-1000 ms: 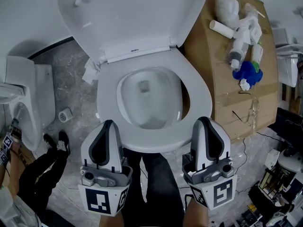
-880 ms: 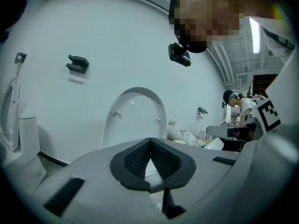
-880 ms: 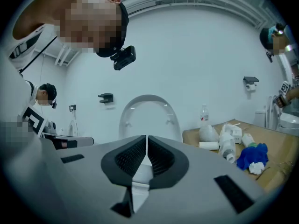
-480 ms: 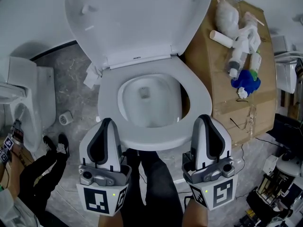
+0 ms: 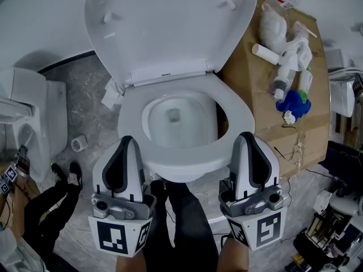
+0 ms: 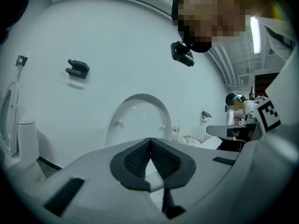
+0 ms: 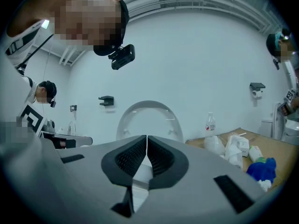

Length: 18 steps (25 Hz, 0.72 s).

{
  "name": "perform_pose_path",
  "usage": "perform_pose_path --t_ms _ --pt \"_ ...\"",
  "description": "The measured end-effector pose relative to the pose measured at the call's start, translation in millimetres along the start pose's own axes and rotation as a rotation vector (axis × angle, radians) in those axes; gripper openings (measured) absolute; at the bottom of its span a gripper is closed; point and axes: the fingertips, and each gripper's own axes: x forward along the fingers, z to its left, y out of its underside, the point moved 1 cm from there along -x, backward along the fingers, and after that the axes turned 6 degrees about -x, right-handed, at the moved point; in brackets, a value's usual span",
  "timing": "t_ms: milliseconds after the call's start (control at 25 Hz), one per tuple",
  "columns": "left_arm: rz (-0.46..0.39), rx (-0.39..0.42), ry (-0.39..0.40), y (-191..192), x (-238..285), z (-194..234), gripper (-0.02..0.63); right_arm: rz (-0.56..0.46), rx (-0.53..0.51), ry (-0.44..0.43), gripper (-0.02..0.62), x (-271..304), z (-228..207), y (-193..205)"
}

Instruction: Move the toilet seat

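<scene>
The white toilet seat [image 5: 239, 117] lies flat on the bowl, and its lid [image 5: 170, 21] stands raised against the wall. My left gripper [image 5: 127, 140] hovers just before the seat's front left rim, jaws shut and empty. My right gripper [image 5: 247, 136] is at the front right rim, also shut with nothing held. In the left gripper view the shut left gripper [image 6: 150, 141] points at the raised lid [image 6: 140, 118]. The right gripper view shows the same: my right gripper [image 7: 146, 138] has its pads together, and the lid [image 7: 148, 115] stands beyond them.
A cardboard box [image 5: 266, 103] right of the toilet carries bottles, a roll [image 5: 265, 54] and a blue object [image 5: 295, 103]. A second toilet [image 5: 22, 123] stands at the left with a tape roll [image 5: 78, 142] on the floor. Another person's legs [image 5: 51, 197] are at lower left.
The toilet has slid slightly down and right in the head view. Both grippers stay shut in front of the bowl, almost unmoved.
</scene>
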Motion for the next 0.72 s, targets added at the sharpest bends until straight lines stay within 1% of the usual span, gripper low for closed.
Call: perform_pose_path --t_ms 120,320,520,640,720 --pt "-0.012 0.005 -0.006 -6.2 4.9 1.9 0.009 -0.034 0.021 -0.001 0.020 12.1 0.2 -11.9" --pt "-0.027 0.012 -0.008 -14.3 13.9 5.9 0.009 -0.008 -0.038 -0.011 0.018 17.2 -4.5 -9.6" --pt "-0.031 0.022 -0.005 -21.6 21.8 9.8 0.009 -0.034 -0.056 -0.015 0.017 29.4 -6.1 -19.1" --pt "-0.038 0.029 -0.002 -25.9 26.7 11.3 0.009 -0.052 -0.035 -0.018 0.015 38.2 -6.0 -25.7" --pt "-0.042 0.031 0.000 -28.5 29.7 12.5 0.009 -0.050 -0.052 -0.022 0.015 41.1 -7.5 -26.5"
